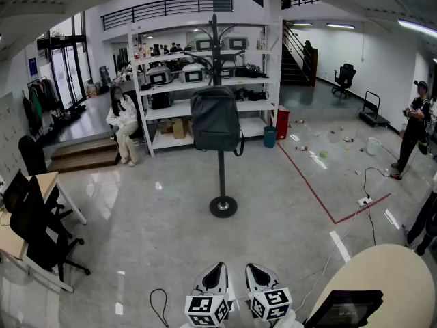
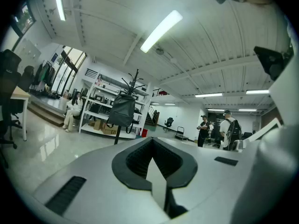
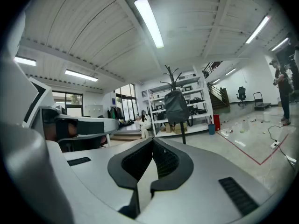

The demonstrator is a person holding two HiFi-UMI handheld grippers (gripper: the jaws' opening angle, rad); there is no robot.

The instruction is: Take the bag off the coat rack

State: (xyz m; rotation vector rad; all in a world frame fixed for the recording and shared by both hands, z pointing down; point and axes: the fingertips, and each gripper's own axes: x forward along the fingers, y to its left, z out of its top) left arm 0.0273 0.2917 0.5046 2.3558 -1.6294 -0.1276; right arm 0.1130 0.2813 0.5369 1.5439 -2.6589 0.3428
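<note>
A dark grey backpack hangs high on a black coat rack that stands on a round base in the middle of the floor. It also shows far ahead in the left gripper view as the backpack, and in the right gripper view as the backpack. Both grippers are low at the near edge, well short of the rack. My left gripper is shut with nothing in it. Beside it my right gripper is also shut and empty.
White shelving stands behind the rack, with a seated person at its left. A red tape line, litter and a cable lie at right, near a standing person. A round table is near right, office chairs near left.
</note>
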